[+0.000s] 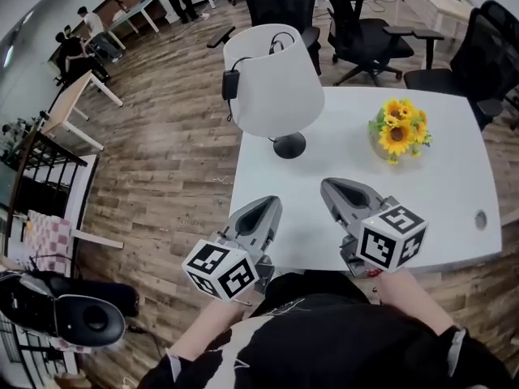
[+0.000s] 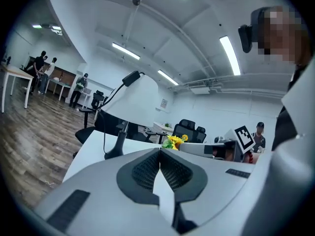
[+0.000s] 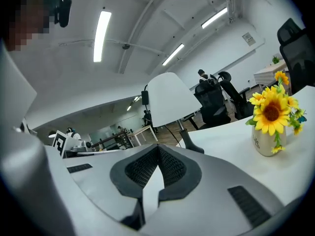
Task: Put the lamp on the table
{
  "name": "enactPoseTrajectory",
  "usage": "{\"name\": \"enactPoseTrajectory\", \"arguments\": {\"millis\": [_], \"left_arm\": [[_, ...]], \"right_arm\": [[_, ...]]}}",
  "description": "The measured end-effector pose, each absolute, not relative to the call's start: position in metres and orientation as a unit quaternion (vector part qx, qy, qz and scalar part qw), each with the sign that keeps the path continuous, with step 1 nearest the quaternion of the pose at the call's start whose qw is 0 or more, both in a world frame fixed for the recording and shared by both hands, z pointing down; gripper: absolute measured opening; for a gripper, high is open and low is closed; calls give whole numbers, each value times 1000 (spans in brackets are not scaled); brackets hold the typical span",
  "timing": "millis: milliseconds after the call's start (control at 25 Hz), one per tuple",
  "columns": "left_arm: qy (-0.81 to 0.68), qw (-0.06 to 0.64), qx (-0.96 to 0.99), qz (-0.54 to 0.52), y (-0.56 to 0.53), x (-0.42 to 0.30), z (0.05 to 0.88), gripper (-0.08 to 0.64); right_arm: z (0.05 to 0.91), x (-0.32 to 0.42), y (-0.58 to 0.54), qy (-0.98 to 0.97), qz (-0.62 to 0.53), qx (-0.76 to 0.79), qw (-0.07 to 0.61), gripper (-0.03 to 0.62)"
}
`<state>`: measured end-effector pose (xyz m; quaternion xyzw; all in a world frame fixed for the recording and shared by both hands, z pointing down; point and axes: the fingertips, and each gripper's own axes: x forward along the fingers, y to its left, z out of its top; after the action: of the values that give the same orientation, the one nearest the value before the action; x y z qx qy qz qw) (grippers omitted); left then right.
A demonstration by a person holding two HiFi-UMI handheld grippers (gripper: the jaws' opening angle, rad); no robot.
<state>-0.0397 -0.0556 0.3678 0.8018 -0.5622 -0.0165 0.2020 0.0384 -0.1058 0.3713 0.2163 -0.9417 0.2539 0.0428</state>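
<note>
White lamp (image 1: 272, 87) stands upright on counter (image 1: 442, 197), far-left corner, w/ flower pot (image 1: 396, 133) off to its right. Left tool (image 1: 270, 205) & right tool (image 1: 330, 188) over the near edge, both w/ jaws pressed together, nothing held, apart from lamp

A white pot of sunflowers (image 1: 398, 132) sits near black office chairs (image 1: 365, 31), while several people (image 1: 77, 43) gather beside light desks (image 1: 73, 104) across the wood-plank floor (image 1: 162, 152).
</note>
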Motion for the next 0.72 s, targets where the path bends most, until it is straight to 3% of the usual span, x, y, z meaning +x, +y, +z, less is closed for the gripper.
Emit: {"name": "enactPoseTrajectory", "arguments": {"millis": [360,720], "left_arm": [[-535,220,815,5,-36,-16,379,14],[-492,211,844,-29,25,-30,364,14]], "right_arm": [[377,76,-91,-932,256,254,45,15],[373,66,-28,-927,240,284,40,15]]}}
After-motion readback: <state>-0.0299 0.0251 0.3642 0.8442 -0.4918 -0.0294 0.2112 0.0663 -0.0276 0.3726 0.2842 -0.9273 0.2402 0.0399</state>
